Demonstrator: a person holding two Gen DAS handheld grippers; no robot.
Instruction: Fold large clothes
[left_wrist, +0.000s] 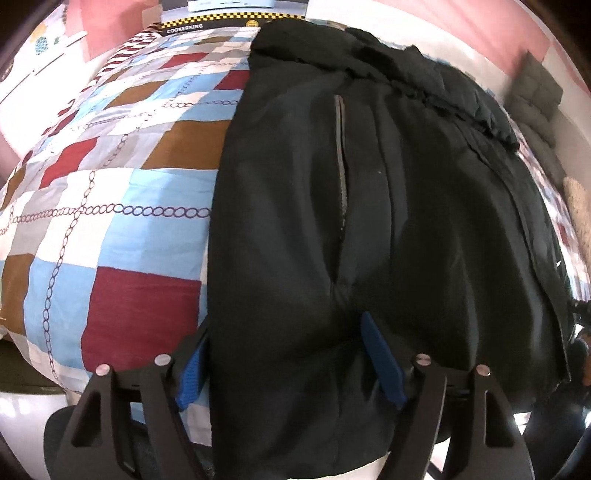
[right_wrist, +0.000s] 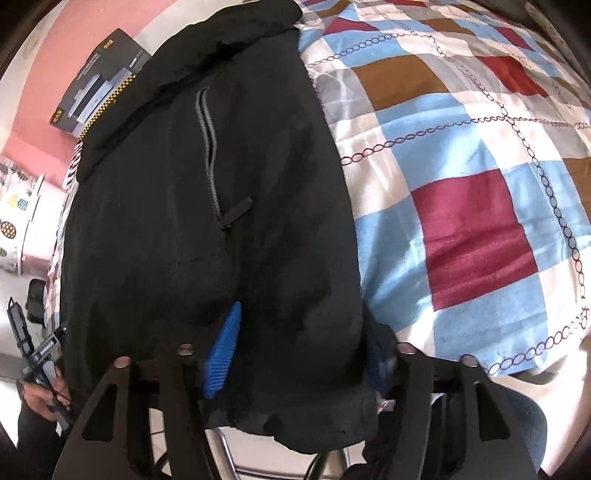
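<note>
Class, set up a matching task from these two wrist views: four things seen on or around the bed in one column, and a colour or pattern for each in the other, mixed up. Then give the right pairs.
Things
1. jacket
2. gripper pads
3. bedspread
4. wall

Colours
A. pink
B. black
C. blue
D. checked in red, brown, light blue and white, with chain lines

Pairs: 1-B, 2-C, 3-D, 4-A
</note>
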